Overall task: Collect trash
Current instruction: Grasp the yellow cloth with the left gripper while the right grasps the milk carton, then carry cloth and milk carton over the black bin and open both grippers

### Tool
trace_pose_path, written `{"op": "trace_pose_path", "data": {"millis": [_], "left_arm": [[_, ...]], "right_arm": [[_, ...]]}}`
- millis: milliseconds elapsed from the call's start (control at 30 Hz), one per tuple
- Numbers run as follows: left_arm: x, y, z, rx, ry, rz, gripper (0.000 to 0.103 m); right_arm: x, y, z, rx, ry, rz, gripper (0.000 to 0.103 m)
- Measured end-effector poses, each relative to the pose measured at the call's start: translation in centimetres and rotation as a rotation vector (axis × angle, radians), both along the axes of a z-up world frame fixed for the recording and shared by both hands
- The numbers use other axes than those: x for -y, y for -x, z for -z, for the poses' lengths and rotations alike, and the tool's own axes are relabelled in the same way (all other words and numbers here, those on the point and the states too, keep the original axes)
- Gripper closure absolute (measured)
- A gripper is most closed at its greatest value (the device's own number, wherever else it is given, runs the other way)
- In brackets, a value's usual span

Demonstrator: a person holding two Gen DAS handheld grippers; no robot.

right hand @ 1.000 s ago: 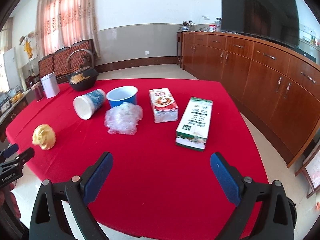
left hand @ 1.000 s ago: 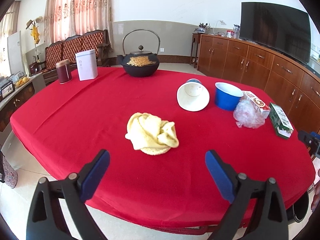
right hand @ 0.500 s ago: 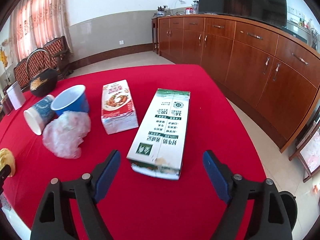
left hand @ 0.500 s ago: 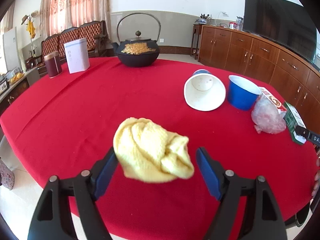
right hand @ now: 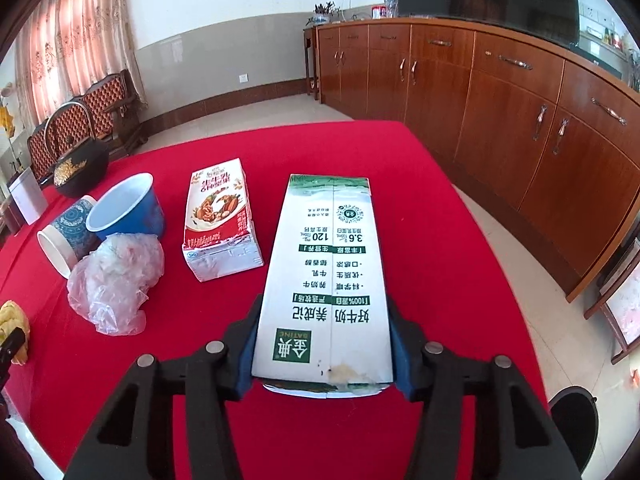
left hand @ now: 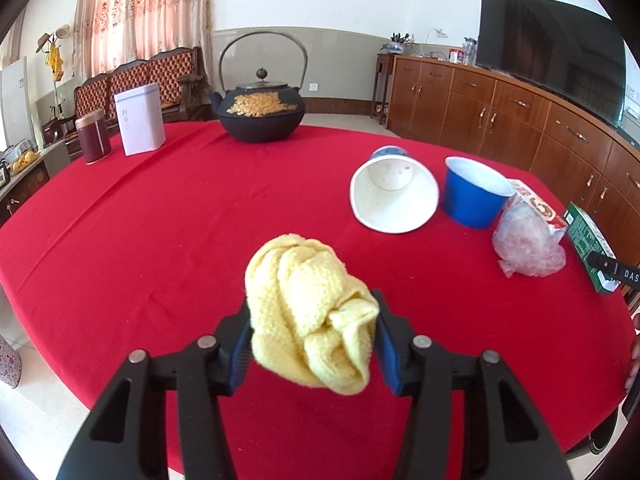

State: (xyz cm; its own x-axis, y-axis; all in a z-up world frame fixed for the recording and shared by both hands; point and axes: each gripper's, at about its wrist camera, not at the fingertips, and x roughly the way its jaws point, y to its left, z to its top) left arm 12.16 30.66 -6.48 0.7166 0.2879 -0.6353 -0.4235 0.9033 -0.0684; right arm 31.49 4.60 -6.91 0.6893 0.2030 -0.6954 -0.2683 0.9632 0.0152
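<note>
- left gripper (left hand: 312, 334): fingers pinching yellow cloth (left hand: 308, 312) from both sides; cloth looks lifted off the red table (left hand: 160, 220), near its front edge, well left of the carton.
- paper cup (left hand: 394, 196) on its side, mouth toward cam, w/ blue cup (left hand: 474, 192) upright just right of it; plastic bag (left hand: 528, 246) crumpled right of blue cup. None gripped.
- teapot (left hand: 260, 116), white tin (left hand: 140, 124), dark jar (left hand: 94, 142) at far side of table, prob not trash.
- snack box (right hand: 220, 220) lying flat just left of the carton, bag (right hand: 116, 280) further left.
- right gripper (right hand: 324, 354): fingers pressed on both long sides of milk carton (right hand: 326, 276) at its near end; carton lies lengthwise pointing away, can't tell if it's off the cloth yet.
- dark bin (right hand: 574, 424) on floor, right of the carton, past table edge.
- step: both pickups made, 2 items in hand. Next prob: lift clear, carry to bin, keep squeeze on carton, it's long and may droop. Cups, bag, box still to get.
</note>
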Motion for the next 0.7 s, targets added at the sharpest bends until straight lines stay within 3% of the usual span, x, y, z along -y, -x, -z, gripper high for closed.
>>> {"op": "trace_pose_path", "data": {"millis": [700], "left_arm": [[12.6,0.9,-5.4,0.081,-0.022,0.244,0.05]], "right_arm": [[7.3,11.1,-7.0,0.157,0.015,0.005,0.048]]}}
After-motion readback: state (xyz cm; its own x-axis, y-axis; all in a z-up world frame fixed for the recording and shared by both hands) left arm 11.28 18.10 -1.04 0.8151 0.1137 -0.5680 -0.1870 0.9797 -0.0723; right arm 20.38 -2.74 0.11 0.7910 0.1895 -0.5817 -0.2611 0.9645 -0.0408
